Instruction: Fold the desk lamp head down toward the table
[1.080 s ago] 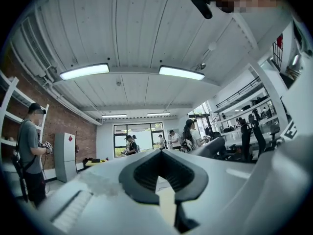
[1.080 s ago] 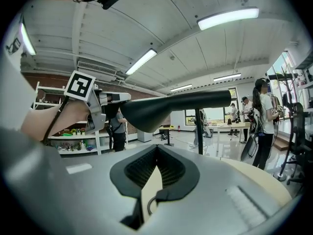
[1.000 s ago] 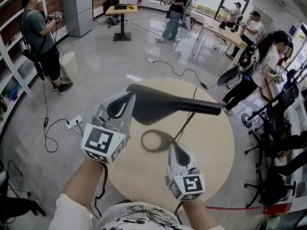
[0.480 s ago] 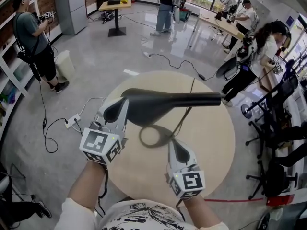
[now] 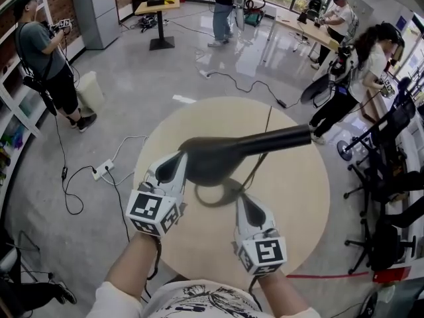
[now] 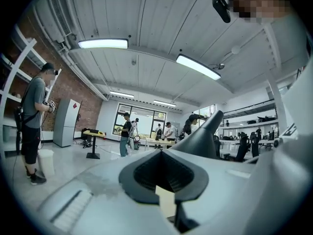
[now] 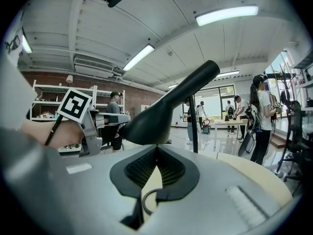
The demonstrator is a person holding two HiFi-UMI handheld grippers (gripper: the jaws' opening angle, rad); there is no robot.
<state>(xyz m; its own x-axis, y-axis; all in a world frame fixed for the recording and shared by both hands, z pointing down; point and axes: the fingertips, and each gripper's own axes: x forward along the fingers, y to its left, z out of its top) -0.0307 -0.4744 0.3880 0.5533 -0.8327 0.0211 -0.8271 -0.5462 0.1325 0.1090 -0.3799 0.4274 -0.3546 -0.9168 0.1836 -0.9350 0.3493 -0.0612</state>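
Lamp head [image 5: 225,154] dipped at its 8 o'clock end, along with left claw [image 5: 171,171], which was pinched closed and empty against it. Right claw [image 5: 246,204], also closed, sat by base ring [image 5: 215,194]. Head hung above desk [image 5: 298,197]; fold looked partway done.

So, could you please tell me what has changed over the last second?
The black desk lamp head has tipped, its wide end now lower toward the round beige table, and the left gripper has come down alongside it. The right gripper stayed where it was, jaws together. Nothing was newly gripped or released.
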